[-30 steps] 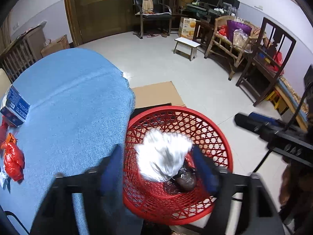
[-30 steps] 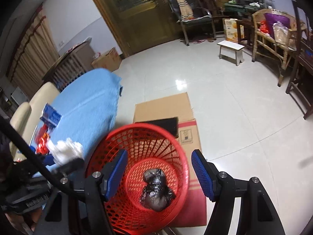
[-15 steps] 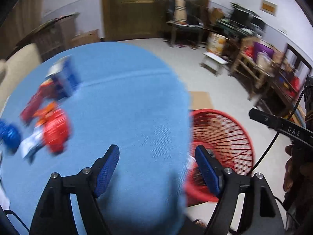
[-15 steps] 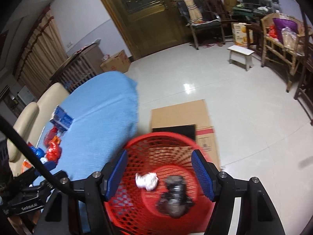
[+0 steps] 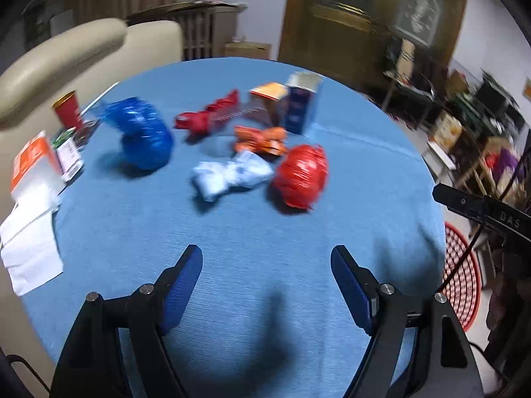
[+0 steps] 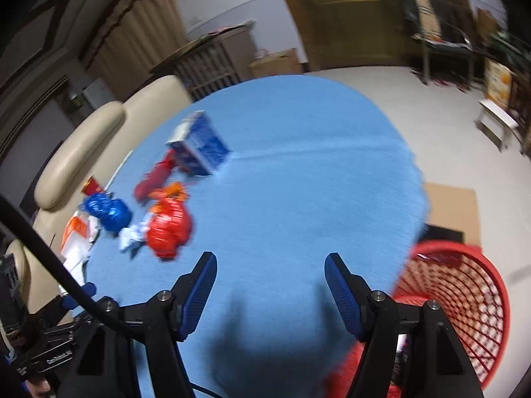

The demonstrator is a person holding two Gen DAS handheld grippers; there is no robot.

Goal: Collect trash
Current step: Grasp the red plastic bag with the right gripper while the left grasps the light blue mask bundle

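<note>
Jaws of the left gripper stood wide apart with nothing between them, above bare blue cloth; the right gripper likewise had its jaws spread and empty. Each finger wore a blue, finely ribbed pad on a black frame.

The trash lay ahead of both pairs of jaws, well apart from them, on the round counter under its ribbed blue cloth. Nearest the left jaws sat a crumpled red plastic bag, shiny and balled, touching a wad of pale blue tissue. Beyond these lay an orange wrapper, a crinkled red wrapper, an upright dark blue carton with an open top, and an orange-topped box beside it. To the left sat a glossy blue plastic bag. Motion blur made any print on them unreadable.

At the counter's left edge stood a red cup, an orange-and-white box and white paper sheets.

The letters "DAS" showed on the black arm of the right gripper seen from the left wrist view.

A red plastic lattice basket stood on the floor just beside the counter's right edge, with flat brown cardboard beyond it. A cream padded sofa curved behind the counter.
</note>
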